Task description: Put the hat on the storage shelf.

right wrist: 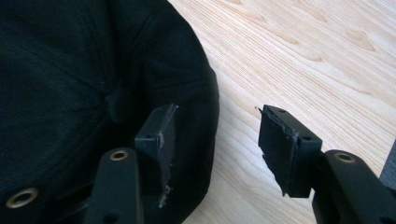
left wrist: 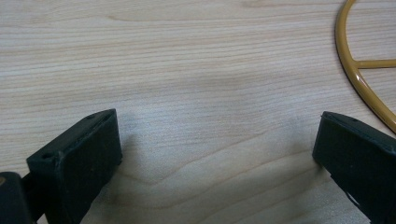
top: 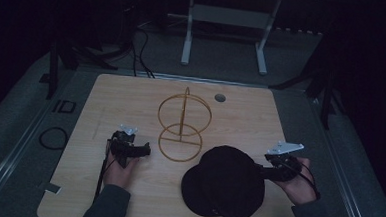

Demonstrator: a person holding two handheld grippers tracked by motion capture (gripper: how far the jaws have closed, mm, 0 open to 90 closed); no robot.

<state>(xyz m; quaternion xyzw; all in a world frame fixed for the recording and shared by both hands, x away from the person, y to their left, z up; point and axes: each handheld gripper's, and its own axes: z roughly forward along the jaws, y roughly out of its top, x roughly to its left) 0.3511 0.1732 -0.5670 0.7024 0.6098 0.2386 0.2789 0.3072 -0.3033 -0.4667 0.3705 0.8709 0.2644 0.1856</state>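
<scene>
Looking down, the black fabric cap (top: 225, 183) lies near the wooden table's (top: 131, 93) front edge, beside the gold wire stand (top: 182, 123). Left gripper (left wrist: 215, 149): wide, empty. Right gripper (right wrist: 215, 140): half-open astride the cap's rim; close squarely before lifting.

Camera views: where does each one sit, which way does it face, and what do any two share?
High view: above the near table edge, facing forward and down; both forearms, left tongs, right tongs.
Left gripper view: along open jaws at the light wooden table.
Right gripper view: along open jaws at the black fabric cap.
Shared: the gold wire hat stand, high and left.
</scene>
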